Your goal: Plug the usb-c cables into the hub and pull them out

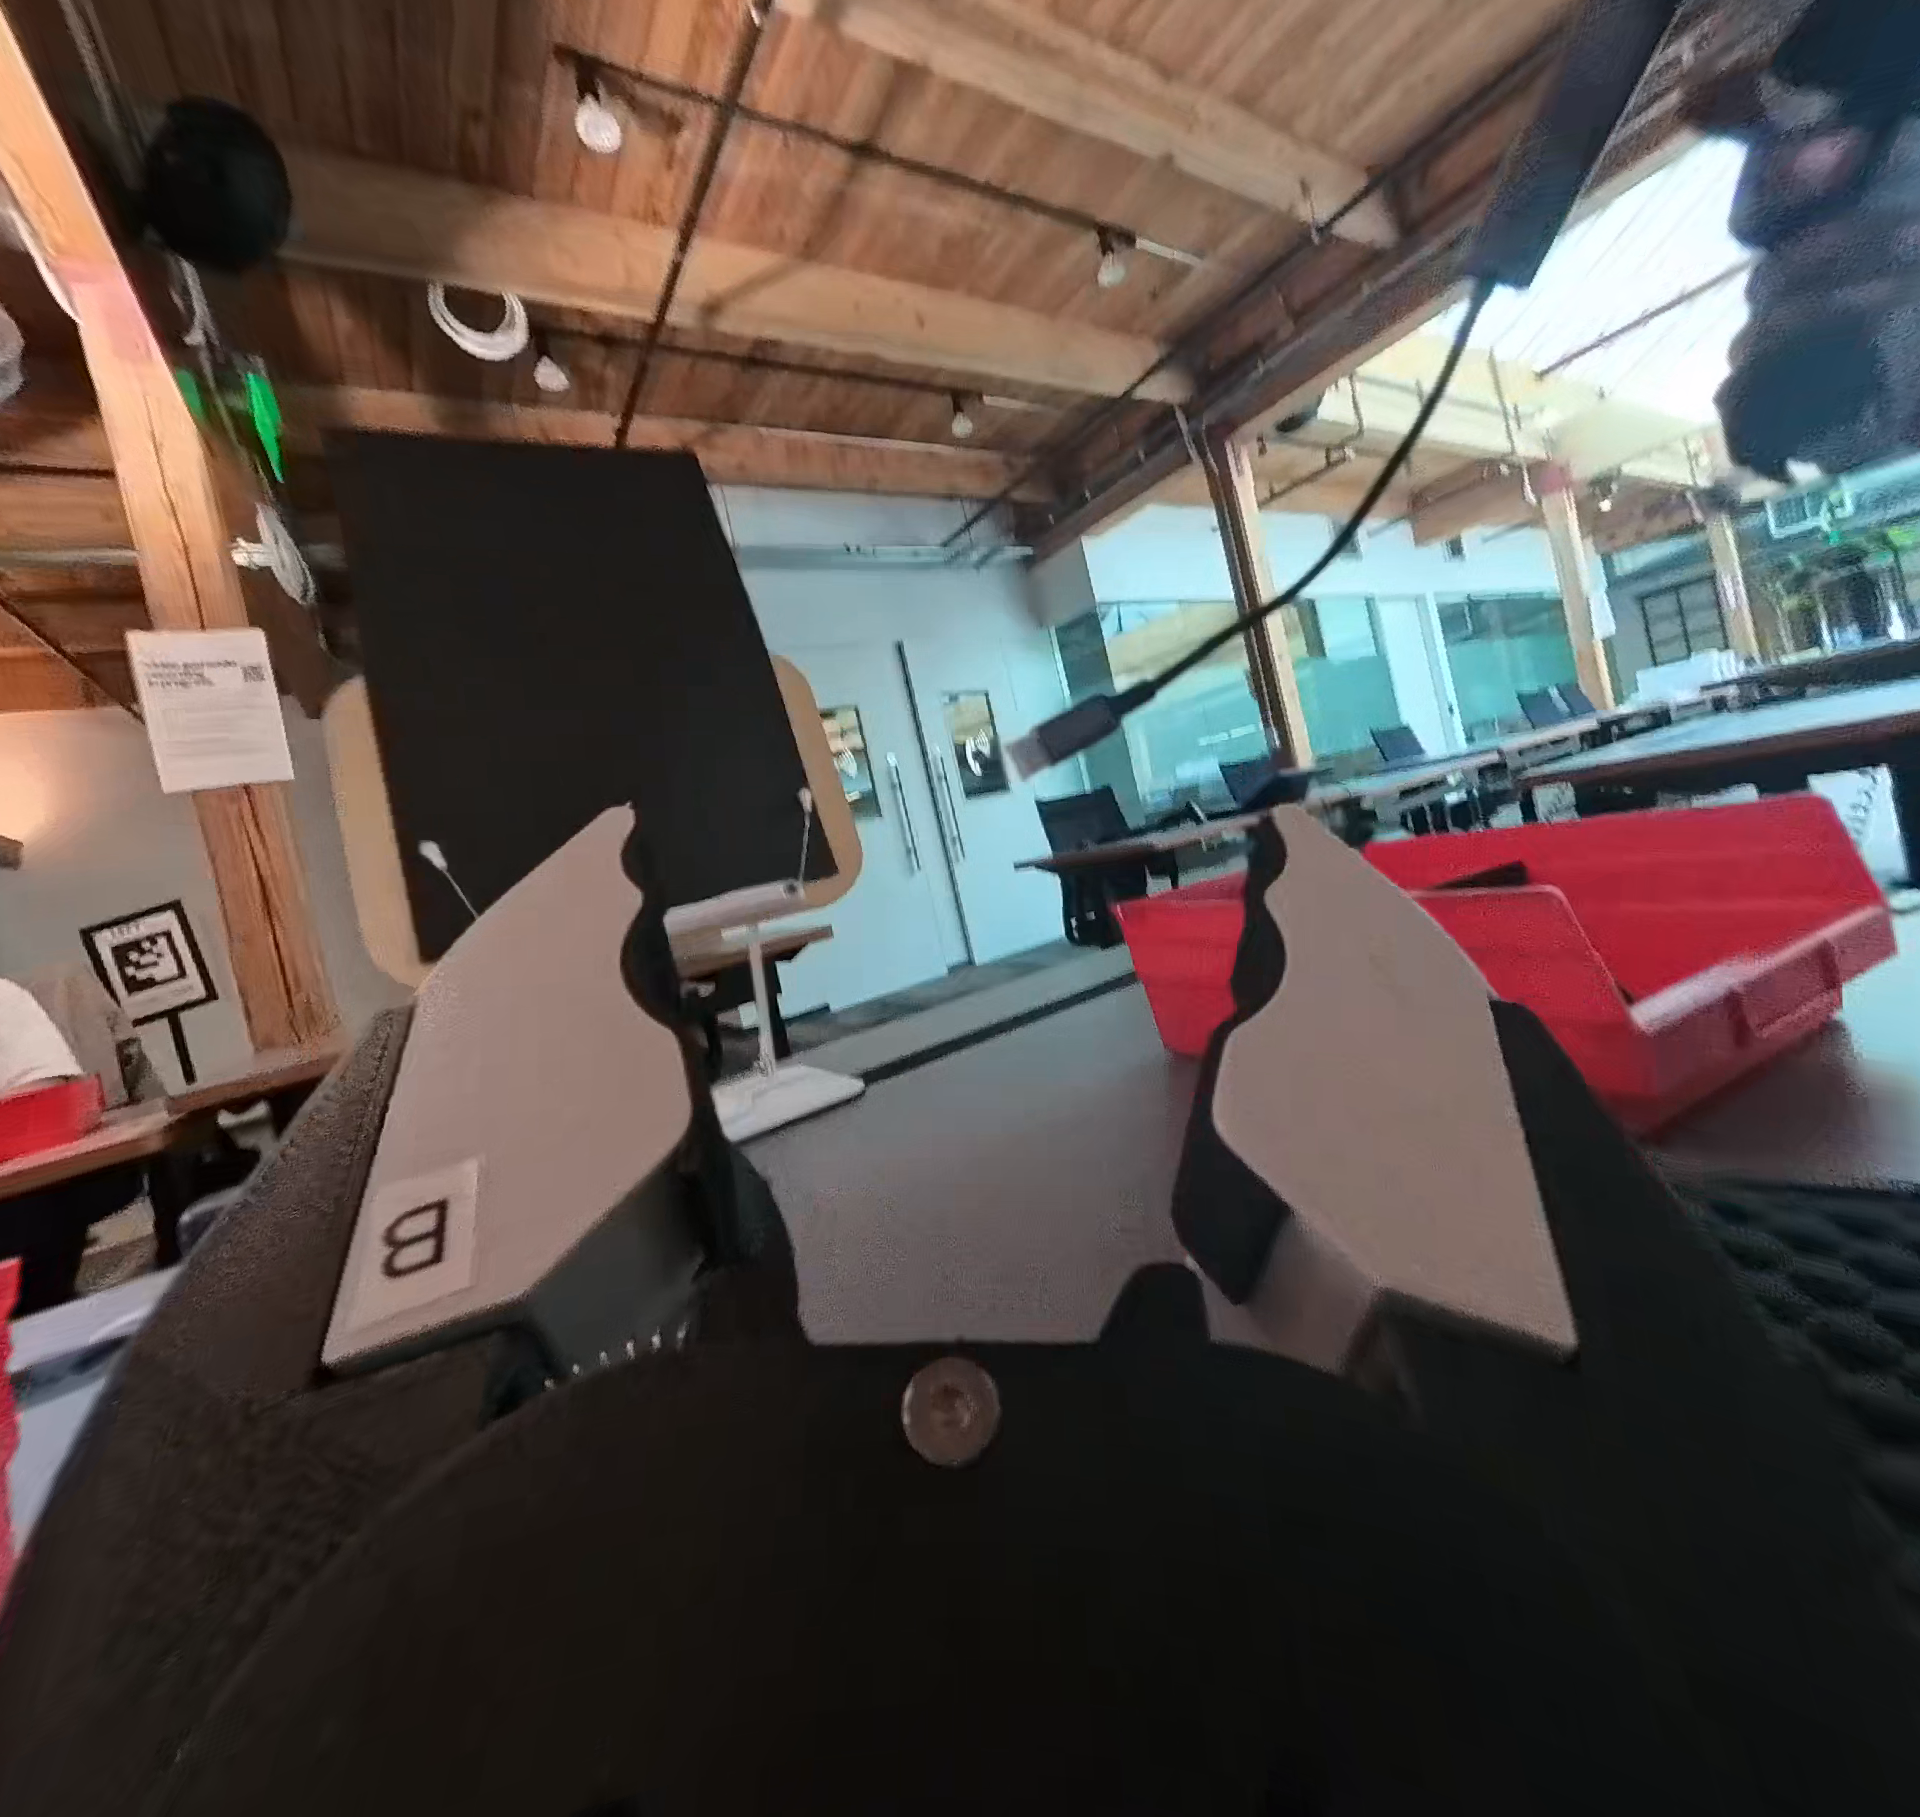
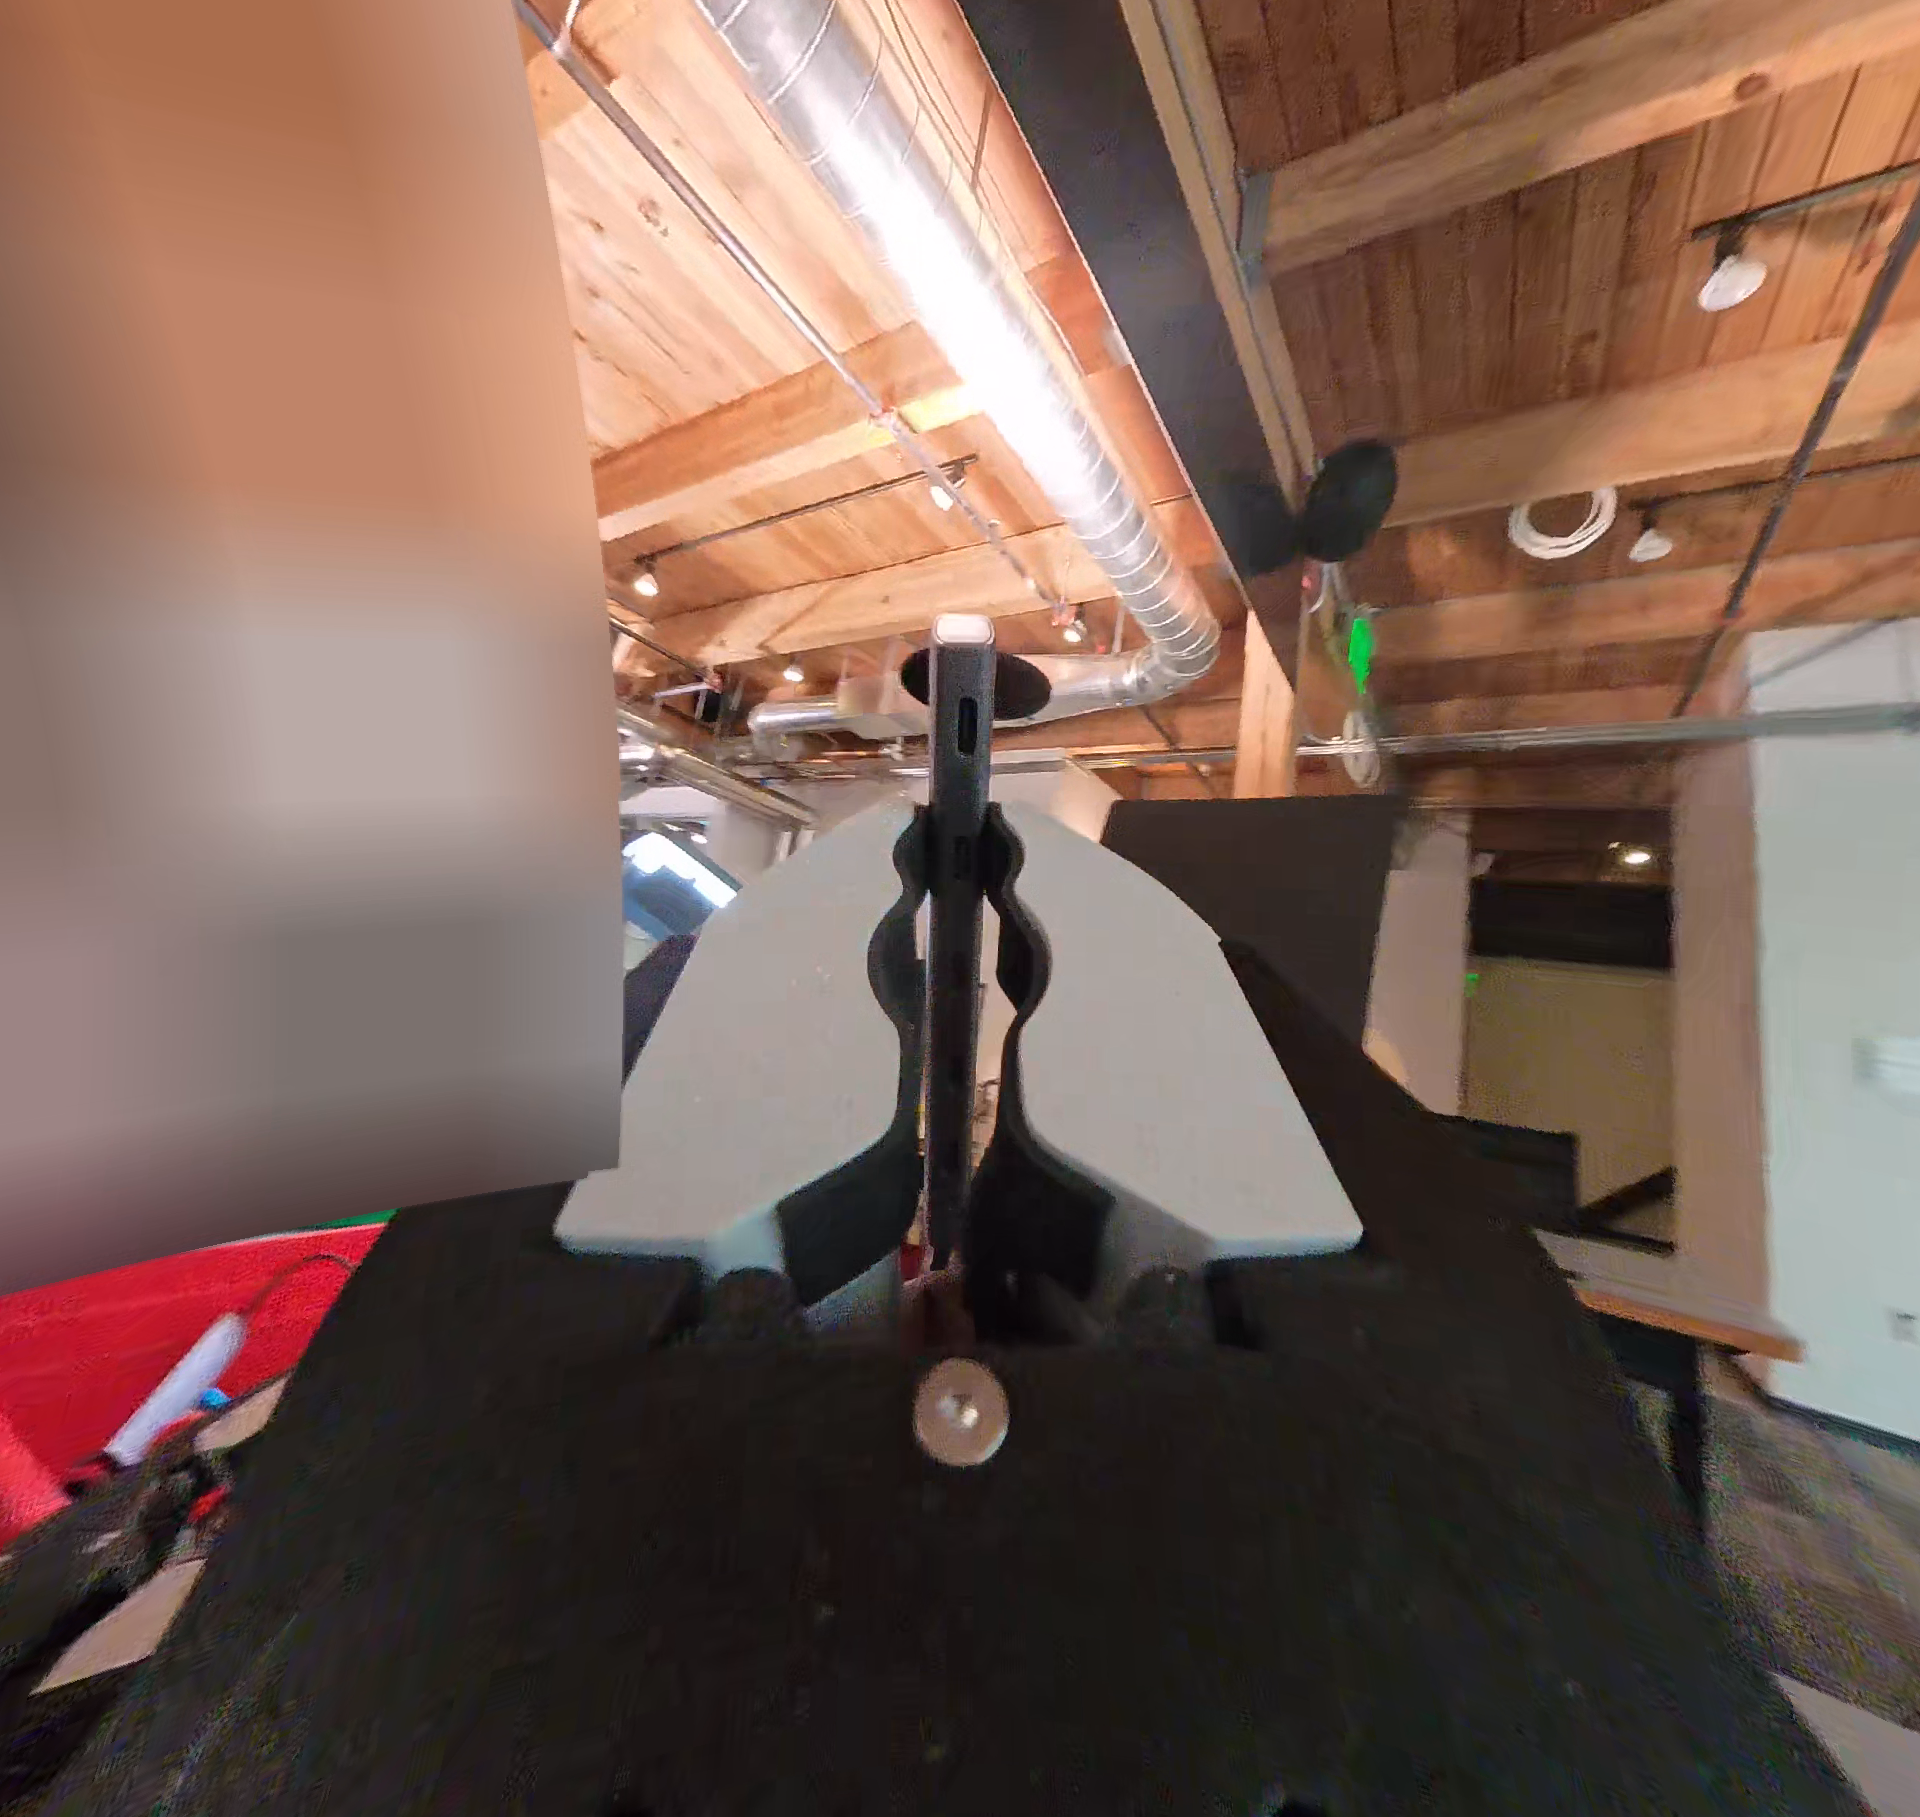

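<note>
My right gripper [image 2: 961,832] is shut on the hub [image 2: 961,728], a thin dark grey slab seen edge-on. It sticks up past the fingertips toward the ceiling, and a port slot shows on its edge. In the left wrist view the hub [image 1: 1579,126] hangs high at the top right in the blurred right gripper [image 1: 1829,157]. Its black cable [image 1: 1382,520] droops to a silver-tipped plug [image 1: 1070,733] in the air. My left gripper [image 1: 956,832] is open and empty, low over the dark table [image 1: 987,1123], below and left of that plug.
A red bin [image 1: 1558,936] stands on the table right of my left gripper. A black panel [image 1: 551,676] and a white stand [image 1: 769,1029] stand beyond the table's far edge. In the right wrist view a red bin [image 2: 125,1320] holds a white marker [image 2: 177,1393] at lower left. My hands' fingertips stand some 30 cm from each other.
</note>
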`<state>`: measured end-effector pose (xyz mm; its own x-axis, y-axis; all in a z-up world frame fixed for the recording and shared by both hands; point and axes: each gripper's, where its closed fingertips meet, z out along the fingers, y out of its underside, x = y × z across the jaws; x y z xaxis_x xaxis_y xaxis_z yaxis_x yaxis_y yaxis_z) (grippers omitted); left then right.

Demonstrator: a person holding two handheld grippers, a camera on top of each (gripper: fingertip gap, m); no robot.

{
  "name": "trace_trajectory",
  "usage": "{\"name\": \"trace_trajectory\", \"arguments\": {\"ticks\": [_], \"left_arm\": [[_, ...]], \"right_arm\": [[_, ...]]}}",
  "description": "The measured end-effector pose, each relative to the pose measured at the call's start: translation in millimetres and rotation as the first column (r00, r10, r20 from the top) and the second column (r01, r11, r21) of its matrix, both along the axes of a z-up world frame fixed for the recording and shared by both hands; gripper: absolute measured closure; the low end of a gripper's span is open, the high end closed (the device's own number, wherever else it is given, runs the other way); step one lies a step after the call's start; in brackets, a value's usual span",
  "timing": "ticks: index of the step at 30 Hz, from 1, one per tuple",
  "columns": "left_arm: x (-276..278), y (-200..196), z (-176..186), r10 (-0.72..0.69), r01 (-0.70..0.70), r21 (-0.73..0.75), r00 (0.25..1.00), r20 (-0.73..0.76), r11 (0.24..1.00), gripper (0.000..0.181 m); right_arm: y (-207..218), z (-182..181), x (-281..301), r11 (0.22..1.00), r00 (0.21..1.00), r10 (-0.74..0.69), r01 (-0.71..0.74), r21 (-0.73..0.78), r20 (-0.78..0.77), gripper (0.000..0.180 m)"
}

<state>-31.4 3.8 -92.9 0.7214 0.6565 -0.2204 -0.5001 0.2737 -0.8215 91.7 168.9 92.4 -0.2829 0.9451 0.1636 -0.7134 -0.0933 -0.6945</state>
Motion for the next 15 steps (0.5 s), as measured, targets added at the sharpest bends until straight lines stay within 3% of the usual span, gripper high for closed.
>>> {"name": "trace_trajectory", "arguments": {"ticks": [1, 5, 9, 12, 15], "left_arm": [[-3, 7, -7, -0.004, 0.005, -0.048, 1.000, 0.028, 0.999, 0.075], [-5, 25, -26, 0.024, -0.019, -0.202, 0.999, 0.022, 0.979, 0.078], [-1, 30, -30, 0.006, -0.006, -0.243, 1.000, -0.002, 0.970, 0.081], [-1, 29, -29, -0.005, 0.008, -0.226, 1.000, 0.011, 0.974, 0.082], [-2, 27, -28, -0.013, 0.017, -0.212, 1.000, 0.021, 0.977, 0.083]], "right_arm": [[10, 4, -5, 0.998, 0.998, -0.063, 0.063, 0.024, -0.004, 0.170], [60, 4, -45, 0.929, 0.934, -0.353, 0.344, 0.134, 0.052, 0.171], [109, -2, -73, 0.761, 0.781, -0.624, 0.606, 0.231, 0.009, 0.171], [133, -10, -89, 0.675, 0.702, -0.712, 0.689, 0.265, -0.013, 0.170], [158, -38, -119, 0.646, 0.661, -0.747, 0.693, 0.320, 0.077, 0.170]]}}
